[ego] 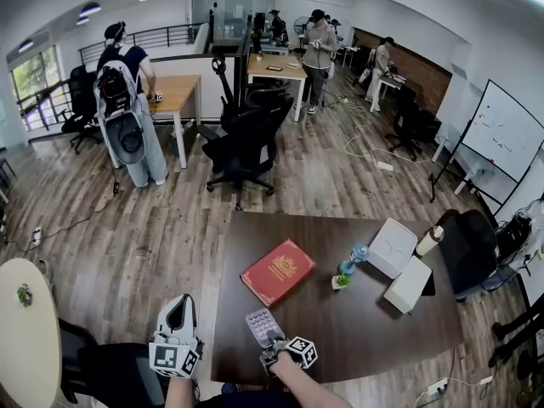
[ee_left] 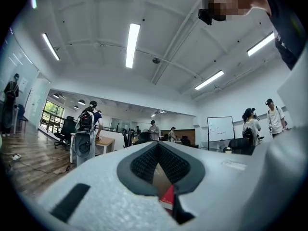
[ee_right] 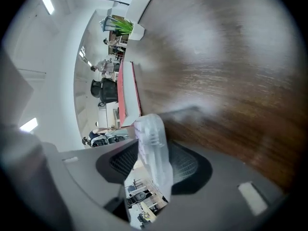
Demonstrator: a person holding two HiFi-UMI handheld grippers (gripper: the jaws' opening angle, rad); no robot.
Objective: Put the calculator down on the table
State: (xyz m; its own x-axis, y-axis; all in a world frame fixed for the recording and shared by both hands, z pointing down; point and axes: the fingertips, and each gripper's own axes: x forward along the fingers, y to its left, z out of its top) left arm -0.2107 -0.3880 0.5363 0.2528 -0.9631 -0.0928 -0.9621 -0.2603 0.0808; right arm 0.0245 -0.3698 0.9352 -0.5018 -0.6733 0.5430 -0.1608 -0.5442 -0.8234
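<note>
Head view looks down on a dark brown table (ego: 374,330), and your right gripper (ego: 272,344) is over the near edge of it, with its marker cube (ego: 300,351) next to your wrist. The calculator (ego: 263,324) is right in front of that gripper. It is grey with rows of keys, face up, over the near part of the table and close to the edge. Its near end goes in between the jaws. In the right gripper view you see the calculator from the side, thin and pale, standing between the two dark pads (ee_right: 190,162). The jaws are a little way open. The calculator sits close against one pad, and there is a gap between it and the other pad, so you can see the room through it. The jaws are not squeezing it. Its far end points at the table top, but you cannot tell if it lies flat on the wood. Your left gripper (ego: 181,306) is off the table, to the left of it, over the floor (ego: 153,245), well apart from the calculator. In the left gripper view its jaws are together at the tips and there is nothing between them. A red book (ego: 277,271) lies on the table further out than the calculator and does not touch it. A bottle (ego: 348,269) stands just to the right of the book, and two white boxes (ego: 392,246) sit near the bottle, on the right side of the table
</note>
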